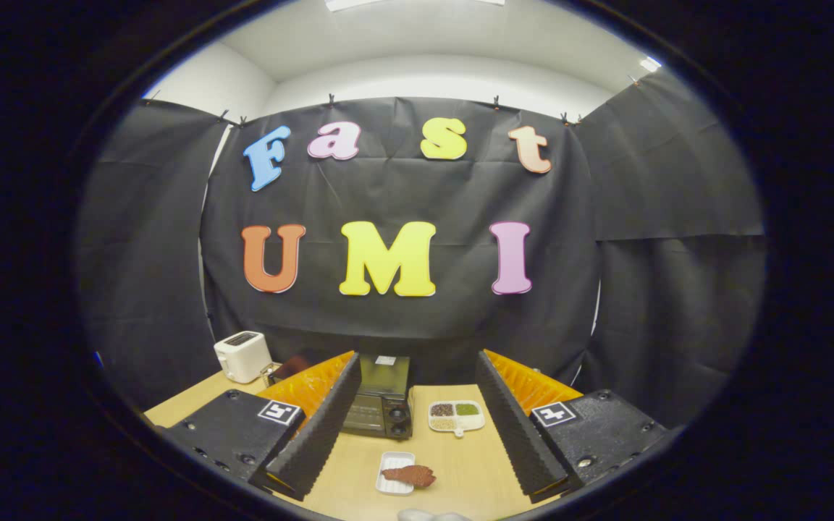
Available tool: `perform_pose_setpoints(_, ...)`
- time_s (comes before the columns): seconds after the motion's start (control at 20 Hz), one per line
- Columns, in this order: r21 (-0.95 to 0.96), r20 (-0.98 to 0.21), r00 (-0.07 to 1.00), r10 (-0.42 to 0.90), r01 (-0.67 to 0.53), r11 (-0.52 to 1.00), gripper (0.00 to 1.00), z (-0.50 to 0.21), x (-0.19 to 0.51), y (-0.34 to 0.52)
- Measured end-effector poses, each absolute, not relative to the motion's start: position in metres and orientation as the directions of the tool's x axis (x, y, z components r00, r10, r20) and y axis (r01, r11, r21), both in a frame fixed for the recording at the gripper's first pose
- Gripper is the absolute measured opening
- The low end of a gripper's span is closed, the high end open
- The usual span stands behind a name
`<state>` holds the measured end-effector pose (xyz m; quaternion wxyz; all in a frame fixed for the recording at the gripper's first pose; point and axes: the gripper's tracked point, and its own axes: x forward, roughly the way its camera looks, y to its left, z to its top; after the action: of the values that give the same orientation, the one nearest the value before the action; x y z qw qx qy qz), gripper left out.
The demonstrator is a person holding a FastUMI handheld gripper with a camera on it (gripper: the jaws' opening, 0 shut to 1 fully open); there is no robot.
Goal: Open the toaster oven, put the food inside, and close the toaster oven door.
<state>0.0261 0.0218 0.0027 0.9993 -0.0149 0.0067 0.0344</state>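
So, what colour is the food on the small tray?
Reddish-brown, seen in the gripper view: the food lies on a white tray, between the open fingers.

Food (410, 475) on tray (392, 463), before toaster oven (381, 409).

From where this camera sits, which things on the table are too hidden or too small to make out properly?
- Black toaster oven: its left side sits behind one finger of the open gripper, so the door handle is hard to judge.
- Dark object beside the white pop-up toaster: mostly behind that same finger.
- White divided dish: fillings too small to identify.
- Pale object nearest the camera: cut off.
- Reddish-brown food on the small white tray: type unclear.
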Motion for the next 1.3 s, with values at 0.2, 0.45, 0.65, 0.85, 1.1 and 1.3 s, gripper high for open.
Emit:
perform_pose_setpoints(0.2, -0.024, -0.036, 0.994, 0.104, -0.105, 0.994, 1.00, -0.004, 0.042, 0.038)
perform_pose_setpoints(0.45, -0.028, -0.057, 0.988, 0.141, -0.143, 0.989, 1.00, -0.023, 0.075, 0.067)
perform_pose_setpoints(0.65, -0.032, -0.086, 0.978, 0.191, -0.194, 0.980, 1.00, -0.051, 0.113, 0.106)
perform_pose_setpoints(0.85, -0.026, -0.130, 0.962, 0.242, -0.247, 0.969, 1.00, -0.091, 0.150, 0.152)
perform_pose_setpoints(1.1, 0.020, -0.219, 0.937, 0.272, -0.275, 0.961, 1.00, -0.149, 0.197, 0.192)
perform_pose_setpoints(1.3, 0.050, -0.270, 0.928, 0.257, -0.253, 0.966, 1.00, -0.185, 0.233, 0.212)
